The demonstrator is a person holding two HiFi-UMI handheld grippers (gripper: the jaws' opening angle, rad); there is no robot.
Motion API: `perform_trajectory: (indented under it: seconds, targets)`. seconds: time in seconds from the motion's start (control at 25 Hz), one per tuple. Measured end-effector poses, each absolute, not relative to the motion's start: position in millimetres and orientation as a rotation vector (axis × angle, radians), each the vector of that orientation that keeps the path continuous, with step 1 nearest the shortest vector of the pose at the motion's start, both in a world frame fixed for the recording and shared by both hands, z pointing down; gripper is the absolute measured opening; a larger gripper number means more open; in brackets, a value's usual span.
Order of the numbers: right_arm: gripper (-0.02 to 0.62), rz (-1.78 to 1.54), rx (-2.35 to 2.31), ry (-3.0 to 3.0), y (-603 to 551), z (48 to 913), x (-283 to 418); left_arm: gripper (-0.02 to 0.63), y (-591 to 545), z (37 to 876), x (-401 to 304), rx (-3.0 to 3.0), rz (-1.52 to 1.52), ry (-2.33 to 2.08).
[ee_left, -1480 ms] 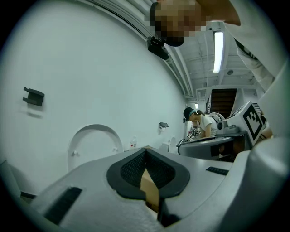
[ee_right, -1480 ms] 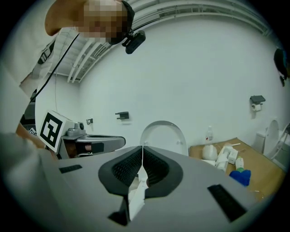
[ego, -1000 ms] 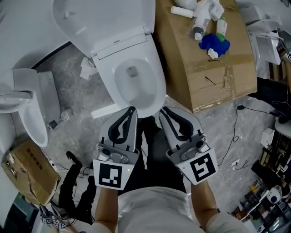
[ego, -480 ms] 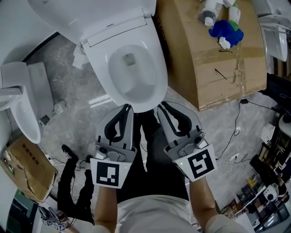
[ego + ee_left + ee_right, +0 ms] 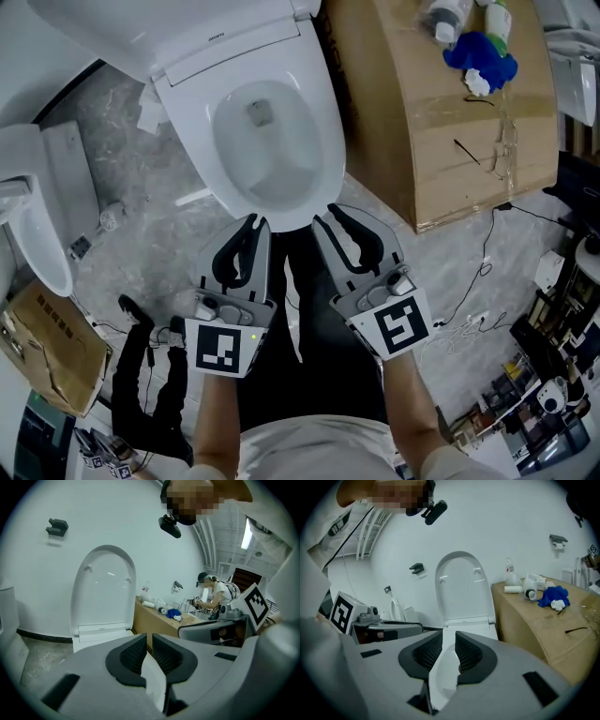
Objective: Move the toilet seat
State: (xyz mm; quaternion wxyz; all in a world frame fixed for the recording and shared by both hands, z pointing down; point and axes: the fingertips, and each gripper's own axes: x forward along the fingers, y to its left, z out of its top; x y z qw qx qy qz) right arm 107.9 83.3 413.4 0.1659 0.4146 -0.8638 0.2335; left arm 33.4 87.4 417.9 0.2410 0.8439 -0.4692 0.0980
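Observation:
A white toilet stands ahead with its lid [image 5: 141,28] raised against the wall and the toilet seat [image 5: 323,141] lying down on the bowl. Both grippers sit side by side at the seat's front rim. My left gripper [image 5: 253,223] is shut on the rim, and a sliver of white seat [image 5: 153,679] shows between its pads [image 5: 133,651]. My right gripper [image 5: 326,217] has just been opening its jaws. The white seat edge [image 5: 443,677] still lies in the gap, and its pads [image 5: 468,651] stand slightly apart from it.
A big cardboard box [image 5: 422,141] stands right of the toilet, with bottles and a blue cloth [image 5: 480,54] on top. Another white fixture [image 5: 42,216] stands at the left. Cables [image 5: 478,281] and a small carton [image 5: 47,347] lie on the floor. A person [image 5: 213,595] works far off.
Both grippers have sunk together at the seat's front rim, and the toilet has slid up and left in the head view. A narrow gap has appeared between the right jaws.

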Motion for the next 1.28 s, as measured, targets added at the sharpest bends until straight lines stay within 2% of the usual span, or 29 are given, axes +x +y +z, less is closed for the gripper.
perform_trajectory:
  seconds: [0.72, 1.28]
  targets:
    - [0.213, 0.874, 1.248, -2.206, 106.7, 542.0, 136.8, 0.185, 112.6, 529.3, 21.3, 2.155, 0.399, -1.293]
    - [0.29, 0.967, 1.319, -2.032, 127.1, 619.7, 157.9, 0.326, 140.2, 607.8, 4.0, 1.965, 0.495, -1.288]
